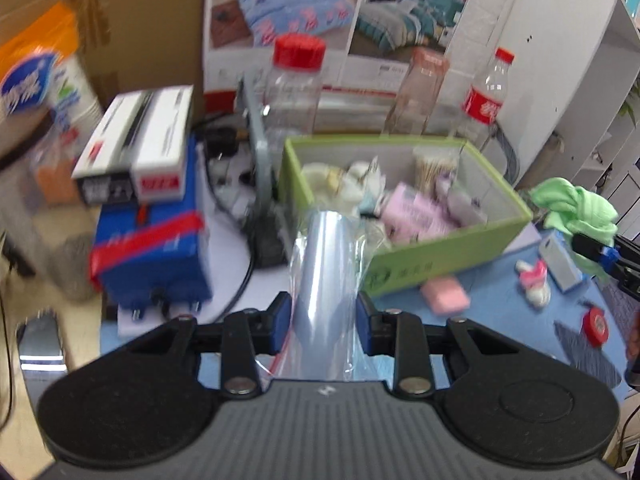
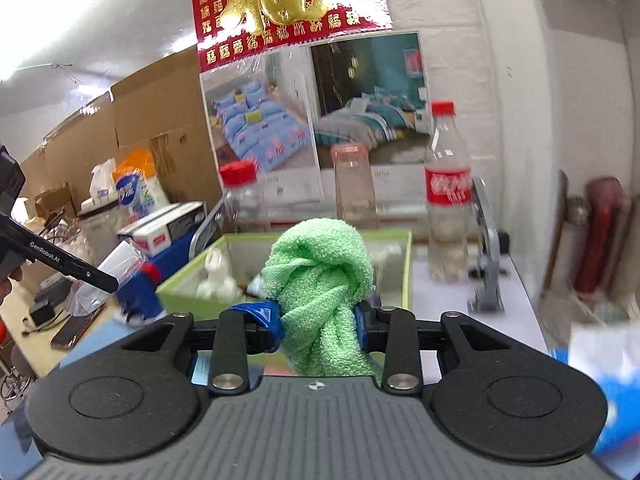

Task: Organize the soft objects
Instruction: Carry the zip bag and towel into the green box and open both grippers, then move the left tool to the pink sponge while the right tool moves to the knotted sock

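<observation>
Cluttered with bottles and cartons, the blue counter [image 1: 500, 280] carries a green box [image 1: 440, 258] already part-filled with small soft things. Right claw [image 2: 319, 320] is pinching a knotted green towel [image 2: 320, 268] just in front of the box, while left claw [image 1: 323, 318] grips a clear plastic bag [image 1: 326, 264] near its front corner. A pink sponge [image 1: 445, 295] and pink-and-white toy [image 1: 534, 280] lie outside, so sorting looks roughly midway.

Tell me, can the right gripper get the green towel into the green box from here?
Probably yes: the right gripper holds the green towel just short of the green box, whose top is open with nothing between them.
</observation>
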Demonstrator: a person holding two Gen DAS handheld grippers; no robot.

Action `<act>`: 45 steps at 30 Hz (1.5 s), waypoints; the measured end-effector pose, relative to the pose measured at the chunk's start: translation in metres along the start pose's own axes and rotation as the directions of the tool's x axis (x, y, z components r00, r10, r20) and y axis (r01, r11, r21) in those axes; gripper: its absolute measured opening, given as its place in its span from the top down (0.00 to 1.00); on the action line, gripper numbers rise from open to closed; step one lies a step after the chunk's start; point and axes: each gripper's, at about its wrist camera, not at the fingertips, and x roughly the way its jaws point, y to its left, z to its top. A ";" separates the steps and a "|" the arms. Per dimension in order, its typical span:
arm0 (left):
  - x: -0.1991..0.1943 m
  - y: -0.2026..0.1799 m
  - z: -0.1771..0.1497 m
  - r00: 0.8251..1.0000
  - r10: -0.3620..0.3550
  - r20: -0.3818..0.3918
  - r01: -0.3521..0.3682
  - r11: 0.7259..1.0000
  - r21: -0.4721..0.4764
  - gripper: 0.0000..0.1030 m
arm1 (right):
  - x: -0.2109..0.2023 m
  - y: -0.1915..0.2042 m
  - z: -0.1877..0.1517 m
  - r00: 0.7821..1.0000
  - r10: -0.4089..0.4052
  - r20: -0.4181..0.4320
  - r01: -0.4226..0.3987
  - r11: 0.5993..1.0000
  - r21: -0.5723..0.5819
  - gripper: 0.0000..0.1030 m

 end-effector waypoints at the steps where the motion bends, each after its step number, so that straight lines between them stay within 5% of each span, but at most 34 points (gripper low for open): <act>1: 0.005 -0.005 0.014 1.000 0.009 0.011 -0.009 1.000 0.013 0.70 | 0.013 -0.001 0.010 1.000 -0.005 0.000 0.005 1.000 -0.009 0.83; 7: 0.056 -0.029 0.069 1.000 -0.002 0.017 0.001 0.999 0.045 0.70 | 0.094 -0.003 0.041 0.996 0.032 -0.087 -0.035 0.999 -0.039 0.82; 14: 0.128 -0.052 0.081 0.999 0.014 -0.038 -0.010 0.996 0.088 0.70 | 0.162 0.010 0.029 0.973 0.080 -0.215 -0.100 0.992 -0.081 0.75; 18: 0.149 -0.055 0.077 0.998 0.043 -0.055 -0.037 0.994 0.098 0.34 | 0.182 0.014 0.015 0.945 0.053 -0.323 -0.079 0.994 -0.069 0.71; 19: 0.150 -0.055 0.075 0.998 0.037 -0.054 -0.032 0.995 0.096 0.33 | 0.184 0.015 0.012 0.937 0.040 -0.346 -0.070 0.995 -0.075 0.69; 22: 0.147 -0.055 0.071 0.998 0.047 -0.048 -0.042 0.994 0.102 0.33 | 0.177 0.016 0.011 0.945 0.043 -0.325 -0.067 0.996 -0.063 0.64; 27: 0.119 -0.056 0.062 0.999 0.054 0.000 -0.054 0.995 0.082 0.31 | 0.135 0.020 0.030 0.986 0.006 -0.165 -0.019 0.997 -0.078 0.57; 31: 0.098 -0.061 0.053 0.997 0.065 0.032 -0.068 0.994 0.080 0.30 | 0.106 0.018 0.042 0.997 -0.005 -0.083 0.001 0.999 -0.040 0.53; 41: 0.060 -0.072 0.014 0.997 0.056 0.052 -0.061 0.993 0.105 0.29 | 0.030 0.018 0.018 0.999 -0.034 -0.021 0.033 0.999 -0.011 0.47; 45: 0.051 -0.075 0.000 0.997 0.052 0.048 -0.057 0.992 0.116 0.29 | 0.013 0.016 0.002 0.997 -0.033 -0.064 0.034 0.999 0.011 0.45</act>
